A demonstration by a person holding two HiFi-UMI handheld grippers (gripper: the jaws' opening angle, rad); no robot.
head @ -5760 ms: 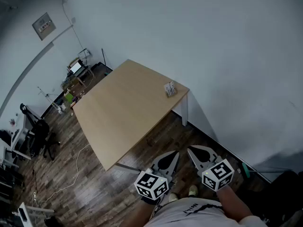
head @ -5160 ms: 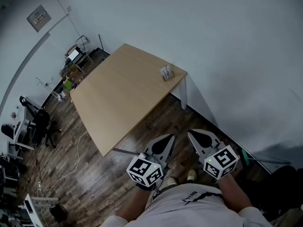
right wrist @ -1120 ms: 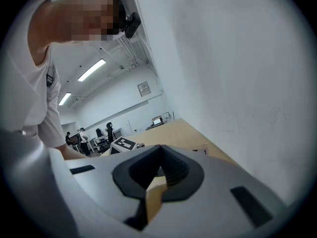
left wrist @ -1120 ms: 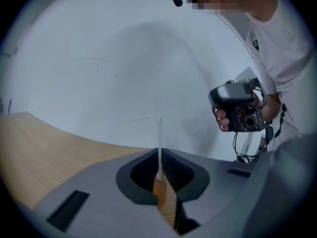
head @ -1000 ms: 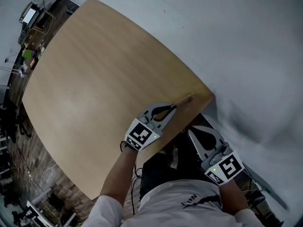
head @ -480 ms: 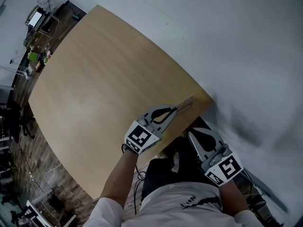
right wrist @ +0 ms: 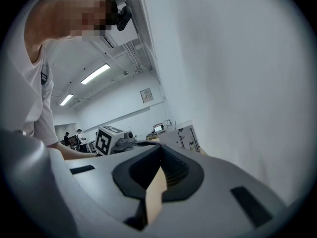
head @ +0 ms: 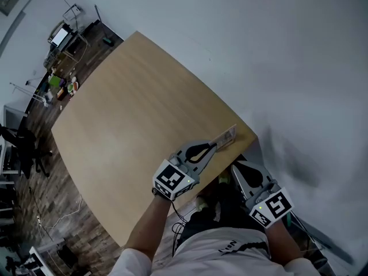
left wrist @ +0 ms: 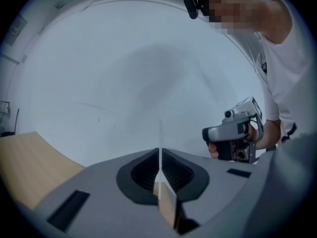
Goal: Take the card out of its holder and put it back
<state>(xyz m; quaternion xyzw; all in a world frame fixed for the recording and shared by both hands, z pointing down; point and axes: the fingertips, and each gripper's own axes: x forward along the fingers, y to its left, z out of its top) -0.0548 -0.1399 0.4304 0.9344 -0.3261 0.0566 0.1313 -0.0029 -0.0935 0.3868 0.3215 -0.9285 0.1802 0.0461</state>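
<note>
1 card [head: 227,138], thin and pale, pinched at 1 end by the left gripper [head: 211,148], just over the near corner of the wooden table [head: 132,114]. Shows in the left gripper view as a thin white line [left wrist: 159,143] standing up between jaws pressed tight on both sides. Hard to tell if only the card or the card inside its holder: too small and flat to split the 2. Hard to tell, too, if touching the table or lifted a bit.

Probably gripped by the thin end so the rest sticks out free, easy to slide out and in again. Probably kept near the corner to stay close to the body and within easy reach.

Right gripper [head: 238,168] hangs off the table, just beside that same corner and lower down. Jaws together there, with nothing between them [right wrist: 159,167]. Likely waiting to help, maybe to steady the holder.

Count: 1 card, 1 table, 2 grippers, 2 marker cubes, 1 on the left [head: 172,180] and 1 on the right [head: 270,206]. Plain white wall [head: 276,50] behind the table, dark wood floor [head: 34,171] to the left.
</note>
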